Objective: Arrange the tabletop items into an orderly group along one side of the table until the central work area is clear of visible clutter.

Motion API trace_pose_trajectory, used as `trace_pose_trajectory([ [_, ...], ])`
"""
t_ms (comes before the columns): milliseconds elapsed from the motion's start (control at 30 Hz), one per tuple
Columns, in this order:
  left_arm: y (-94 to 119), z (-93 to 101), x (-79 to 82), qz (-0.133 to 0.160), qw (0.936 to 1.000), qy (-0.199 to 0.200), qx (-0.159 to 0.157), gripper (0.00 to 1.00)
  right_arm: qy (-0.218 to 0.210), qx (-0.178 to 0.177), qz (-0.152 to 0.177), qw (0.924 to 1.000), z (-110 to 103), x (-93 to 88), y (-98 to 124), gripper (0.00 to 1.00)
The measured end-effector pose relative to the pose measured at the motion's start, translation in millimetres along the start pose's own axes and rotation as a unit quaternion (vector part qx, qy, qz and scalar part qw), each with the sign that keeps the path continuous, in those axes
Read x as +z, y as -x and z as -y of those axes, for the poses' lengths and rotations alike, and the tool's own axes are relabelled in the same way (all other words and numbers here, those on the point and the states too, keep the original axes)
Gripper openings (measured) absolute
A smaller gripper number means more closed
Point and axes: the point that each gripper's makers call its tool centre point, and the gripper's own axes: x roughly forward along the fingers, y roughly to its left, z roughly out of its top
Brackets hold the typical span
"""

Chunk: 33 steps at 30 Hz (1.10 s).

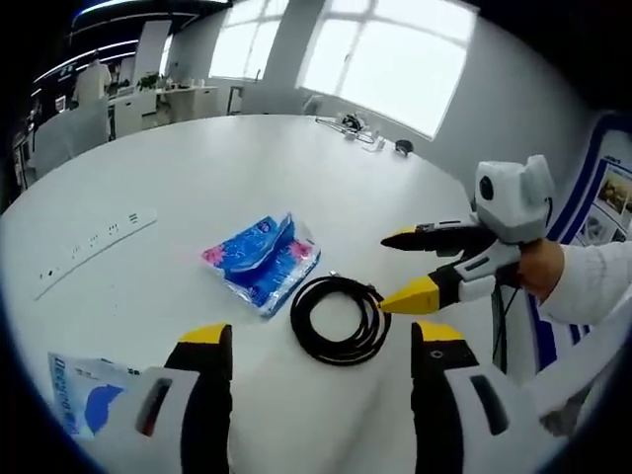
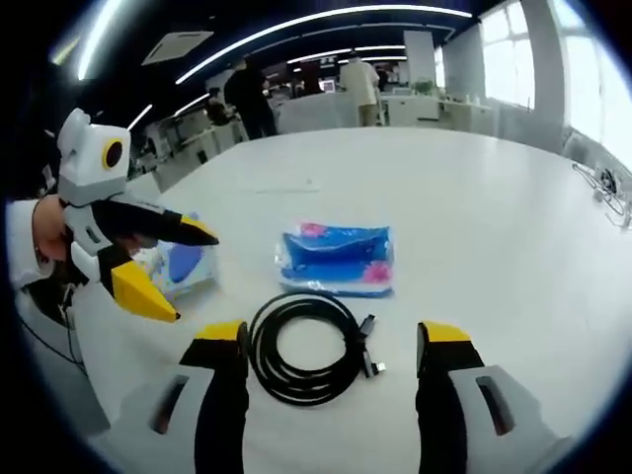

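A black coiled cable (image 1: 339, 318) lies on the white table (image 1: 197, 168), just ahead of my left gripper (image 1: 321, 341), which is open and holds nothing. My right gripper (image 1: 387, 272) comes in from the right, open, with its lower tip beside the coil. In the right gripper view the cable (image 2: 306, 346) lies between the open jaws of my right gripper (image 2: 333, 341), nearer the left one. A blue tissue pack (image 1: 262, 259) (image 2: 336, 259) lies flat just past the coil. My left gripper (image 2: 193, 276) stands open at the left, in front of a blue-and-white packet (image 2: 178, 267) (image 1: 89, 395).
A white power strip (image 1: 94, 247) lies toward the table's left side. Loose cables (image 1: 360, 128) (image 2: 607, 183) and a small dark object (image 1: 403, 146) sit at the far edge. A blue poster stand (image 1: 612, 188) is at the right. People (image 2: 247, 94) stand among desks beyond the table.
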Motion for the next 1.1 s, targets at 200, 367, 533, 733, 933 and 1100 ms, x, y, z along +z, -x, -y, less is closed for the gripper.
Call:
trace_pose_trajectory([
  [200, 10, 3.6, 4.1, 0.009, 0.9999, -0.004, -0.003, 0.78, 0.003, -0.003, 0.005, 1.0, -2, 4.2, 7, 0.68],
  [367, 19, 7.1, 5.1, 0.013, 0.9999, -0.007, -0.002, 0.78, 0.006, -0.005, 0.009, 0.9999, -6, 7.7, 14, 0.68],
  [533, 28, 9.5, 3.4, 0.017, 0.9998, -0.008, -0.001, 0.79, 0.007, -0.004, 0.014, 0.9999, -11, 11.2, 19, 0.69],
  [733, 38, 12.7, 1.6, 0.02, 0.9998, -0.008, 0.0, 0.81, 0.009, -0.004, 0.019, 0.9998, -14, 15.6, 25, 0.7],
  [933, 52, 14.6, 3.4, 0.025, 0.9996, -0.014, 0.006, 0.81, 0.009, -0.005, 0.028, 0.9996, -16, 21.0, 32, 0.7],
  [1100, 63, 13.2, 4.9, 0.031, 0.9993, -0.015, 0.011, 0.81, 0.008, -0.006, 0.033, 0.9994, -19, 24.2, 37, 0.7],
])
